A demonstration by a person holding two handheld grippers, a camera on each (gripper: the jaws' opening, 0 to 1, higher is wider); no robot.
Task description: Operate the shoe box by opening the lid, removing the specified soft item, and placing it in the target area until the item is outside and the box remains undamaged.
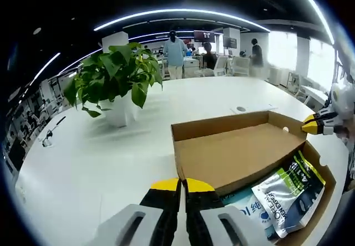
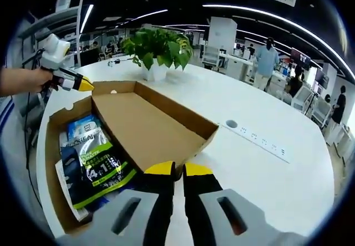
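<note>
1. Lid (image 1: 233, 152) already folded back; green pouch (image 1: 288, 193) lying in box (image 2: 55, 196), just right of left gripper (image 1: 182, 186), jaws nearly shut, holding nothing.
2. Right gripper (image 2: 178, 171) likewise narrow, empty; pouch (image 2: 97, 165) just left.
3. Widen jaws first, pinch pouch edge, lift clear of cardboard walls.

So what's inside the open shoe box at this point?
Inside the shoe box lie soft pouches: a green-and-black one on top, a blue-and-white one partly under it. Anything beneath them is covered.
</note>
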